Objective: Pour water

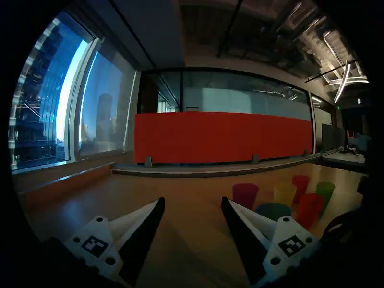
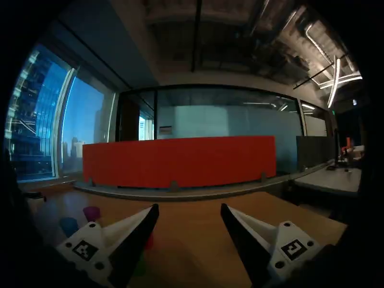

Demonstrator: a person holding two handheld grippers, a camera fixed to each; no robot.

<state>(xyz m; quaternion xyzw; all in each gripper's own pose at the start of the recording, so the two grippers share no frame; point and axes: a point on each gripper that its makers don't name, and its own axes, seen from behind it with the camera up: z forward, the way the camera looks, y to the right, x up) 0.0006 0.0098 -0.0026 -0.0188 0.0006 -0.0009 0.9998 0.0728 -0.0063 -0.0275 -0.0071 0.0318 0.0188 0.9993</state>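
On the table [image 1: 192,216], coloured cups [image 1: 284,193] upright, mouths up

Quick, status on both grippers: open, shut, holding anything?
Left gripper: open, holding nothing.
Right gripper: open, holding nothing.

No readable text or numbers, just patterned square markers [image 1: 94,245] on the fingers [image 1: 129,219]

Wooden table [image 1: 192,197] smooth, slightly glossy; cups [image 1: 245,194] translucent plastic
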